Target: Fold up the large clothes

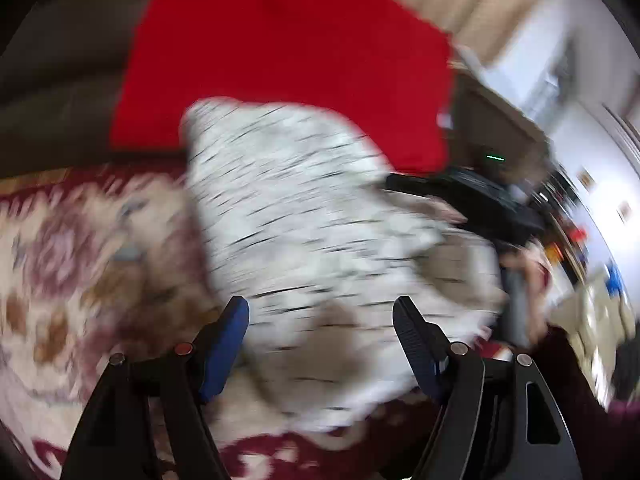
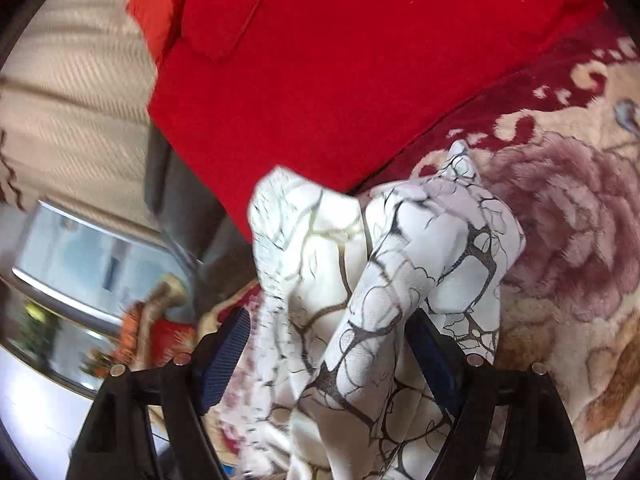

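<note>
We are working on a floral blanket [image 2: 580, 240], with a red cushion [image 2: 340, 80] lying beyond our fingers, and the white, black-veined garment [image 2: 400, 280] is sitting in a loose heap between the two, just ahead of both grippers. We judge we are between folds: both grips are off and the cloth is waiting to be picked up again. Our left gripper [image 1: 320, 344] is standing wide, its blue pads clear of the garment [image 1: 312, 220], which is spreading ahead of and below the fingertips; that view is blurred, so we cannot tell how flat the cloth is lying. Our right gripper [image 2: 332, 344] is also standing wide; a ridge of fabric is rising between its fingers and brushing past the far one, but the pads are not pressing on it. Next, we reckon, we are needing an edge or corner on each side, and the bunched folds are hiding them, so the heap will likely want spreading first. The cushion is lying close behind the cloth and could be crowding any spread that way. In the left view the other gripper [image 1: 480, 200] is showing dark beyond the right fingertip, so we should be minding that the two do not meet.
</note>
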The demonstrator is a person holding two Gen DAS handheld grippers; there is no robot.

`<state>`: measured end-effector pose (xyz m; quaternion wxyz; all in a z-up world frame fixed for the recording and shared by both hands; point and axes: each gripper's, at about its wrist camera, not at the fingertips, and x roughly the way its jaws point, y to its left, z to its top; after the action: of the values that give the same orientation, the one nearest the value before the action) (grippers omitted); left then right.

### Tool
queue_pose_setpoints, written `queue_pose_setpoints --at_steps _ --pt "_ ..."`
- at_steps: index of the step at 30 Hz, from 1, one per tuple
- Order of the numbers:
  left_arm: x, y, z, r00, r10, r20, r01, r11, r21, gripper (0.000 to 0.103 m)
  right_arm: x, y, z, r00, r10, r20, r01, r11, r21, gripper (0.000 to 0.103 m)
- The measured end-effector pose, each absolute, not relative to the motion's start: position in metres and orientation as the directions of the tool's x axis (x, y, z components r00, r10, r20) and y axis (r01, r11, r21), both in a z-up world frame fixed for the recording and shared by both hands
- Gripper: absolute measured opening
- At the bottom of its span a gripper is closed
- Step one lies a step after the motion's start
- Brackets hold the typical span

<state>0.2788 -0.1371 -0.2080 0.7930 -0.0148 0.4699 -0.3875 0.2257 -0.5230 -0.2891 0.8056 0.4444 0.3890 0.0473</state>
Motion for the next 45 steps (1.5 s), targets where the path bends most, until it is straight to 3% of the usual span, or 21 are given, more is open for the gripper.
queue_pose_setpoints --at_steps 1,2,3,6,8,12,15,18,20,25,27,30,32,34,35,36,38,41,44,45 --pt "0.288 -0.134 -0.224 0.255 -0.597 -0.760 0.557 0.734 -0.389 0.075 0.231 -0.516 -0.291 0.678 0.399 -0.618 0.276 0.640 0.717 0.079" --pt "0.291 -0.141 -0.234 0.246 -0.577 -0.779 0.541 0.748 -0.384 0.074 0.235 -0.508 -0.292 0.661 0.365 -0.656 0.280 0.692 0.666 0.064" --pt "0.293 -0.146 -0.246 0.229 -0.569 -0.790 0.533 0.752 -0.388 0.074 0.237 -0.504 -0.290 0.654 0.338 -0.677 0.278 0.724 0.631 0.036" --pt "0.288 -0.156 -0.250 0.224 -0.600 -0.768 0.540 0.732 -0.415 0.074 0.243 -0.504 -0.285 0.686 0.293 -0.666 0.256 0.760 0.598 0.019" --pt "0.282 -0.168 -0.248 0.238 -0.593 -0.769 0.573 0.725 -0.382 0.074 0.233 -0.505 -0.271 0.718 0.240 -0.654 0.250 0.787 0.564 0.015" --pt "0.264 -0.193 -0.244 0.278 -0.547 -0.790 0.649 0.713 -0.265 0.074 0.204 -0.510 -0.253 0.750 0.161 -0.641 0.263 0.817 0.513 0.012" --pt "0.253 -0.207 -0.247 0.321 -0.510 -0.798 0.681 0.710 -0.180 0.075 0.196 -0.522 -0.270 0.706 0.106 -0.700 0.308 0.845 0.438 0.012" --pt "0.244 -0.215 -0.249 0.364 -0.471 -0.804 0.701 0.707 -0.097 0.077 0.197 -0.543 -0.307 0.641 0.172 -0.748 0.357 0.796 0.489 0.012" --pt "0.248 -0.213 -0.250 0.357 -0.468 -0.808 0.699 0.708 -0.101 0.079 0.197 -0.550 -0.312 0.651 0.217 -0.727 0.340 0.773 0.536 0.014" --pt "0.250 -0.224 -0.254 0.346 -0.501 -0.793 0.719 0.685 -0.119 0.082 0.183 -0.570 -0.308 0.646 0.310 -0.697 0.392 0.650 0.652 0.035" --pt "0.251 -0.227 -0.256 0.361 -0.511 -0.780 0.727 0.678 -0.108 0.083 0.172 -0.571 -0.295 0.656 0.266 -0.706 0.414 0.656 0.631 0.063" --pt "0.250 -0.229 -0.260 0.376 -0.511 -0.773 0.723 0.684 -0.101 0.086 0.143 -0.564 -0.259 0.715 0.072 -0.695 0.446 0.719 0.533 0.065" --pt "0.248 -0.236 -0.256 0.384 -0.482 -0.788 0.728 0.682 -0.062 0.086 0.125 -0.552 -0.232 0.798 0.027 -0.602 0.389 0.740 0.549 0.065" --pt "0.250 -0.239 -0.255 0.380 -0.478 -0.792 0.726 0.685 -0.065 0.086 0.123 -0.533 -0.216 0.837 0.092 -0.539 0.280 0.774 0.568 0.061" --pt "0.251 -0.238 -0.256 0.377 -0.484 -0.790 0.722 0.688 -0.078 0.086 0.125 -0.516 -0.208 0.841 0.122 -0.526 0.231 0.800 0.554 0.052" --pt "0.250 -0.239 -0.257 0.377 -0.490 -0.786 0.722 0.687 -0.082 0.087 0.127 -0.502 -0.204 0.838 0.135 -0.528 0.207 0.817 0.538 0.036" --pt "0.249 -0.239 -0.257 0.378 -0.494 -0.783 0.723 0.686 -0.084 0.087 0.135 -0.476 -0.205 0.803 0.228 -0.550 0.148 0.818 0.556 0.033" --pt "0.249 -0.235 -0.258 0.375 -0.512 -0.773 0.720 0.686 -0.106 0.087 0.136 -0.454 -0.220 0.743 0.253 -0.619 0.175 0.820 0.545 0.032" --pt "0.253 -0.227 -0.256 0.342 -0.535 -0.772 0.721 0.677 -0.150 0.087 0.127 -0.460 -0.261 0.648 0.141 -0.749 0.330 0.834 0.442 0.028" --pt "0.255 -0.221 -0.255 0.331 -0.544 -0.771 0.716 0.677 -0.170 0.087 0.125 -0.467 -0.277 0.618 0.129 -0.776 0.366 0.826 0.429 0.013"
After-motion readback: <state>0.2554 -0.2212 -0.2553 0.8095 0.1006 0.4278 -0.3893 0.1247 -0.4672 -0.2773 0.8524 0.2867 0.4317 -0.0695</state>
